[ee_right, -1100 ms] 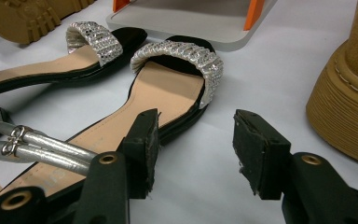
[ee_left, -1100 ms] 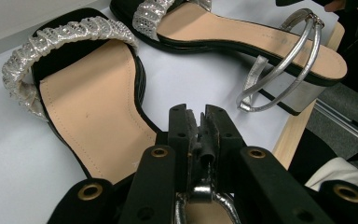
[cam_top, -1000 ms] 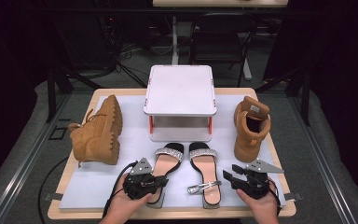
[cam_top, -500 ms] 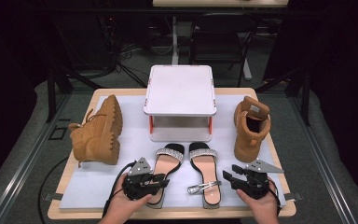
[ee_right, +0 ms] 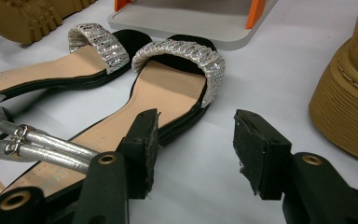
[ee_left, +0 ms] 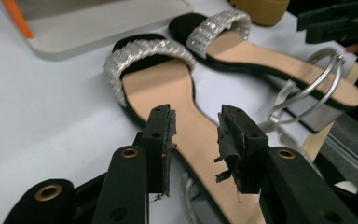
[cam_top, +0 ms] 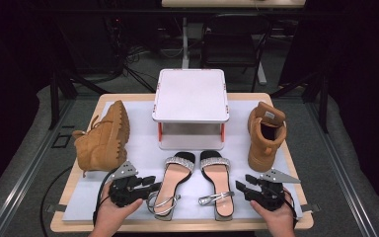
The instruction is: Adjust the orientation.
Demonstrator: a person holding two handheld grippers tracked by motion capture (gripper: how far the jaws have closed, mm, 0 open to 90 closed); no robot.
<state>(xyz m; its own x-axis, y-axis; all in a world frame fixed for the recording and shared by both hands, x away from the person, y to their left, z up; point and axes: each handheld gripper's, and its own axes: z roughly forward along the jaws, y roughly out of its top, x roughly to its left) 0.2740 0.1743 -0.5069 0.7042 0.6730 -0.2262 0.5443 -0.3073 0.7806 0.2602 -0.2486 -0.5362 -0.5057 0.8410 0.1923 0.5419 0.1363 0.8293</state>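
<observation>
A pair of black sandals with silver rhinestone bands lies at the front middle of the table. My left gripper (cam_top: 148,187) is open just left of the left sandal (cam_top: 173,180). In the left gripper view its jaws (ee_left: 196,123) frame that sandal's tan insole (ee_left: 168,88), and nothing is held. My right gripper (cam_top: 242,187) is open just right of the right sandal (cam_top: 217,180). In the right gripper view its jaws (ee_right: 196,126) straddle that sandal's outer edge (ee_right: 168,88), beside its silver ankle strap (ee_right: 42,144).
A white stand with orange legs (cam_top: 191,98) sits behind the sandals. One tan boot (cam_top: 103,138) lies on its side at the left. Another (cam_top: 265,136) stands upright at the right, close to my right gripper (ee_right: 349,107). The table's front edge (cam_top: 177,227) is just below my hands.
My left gripper has shifted a little to the left, away from the left sandal's heel. The right gripper and the shoes have stayed put.
</observation>
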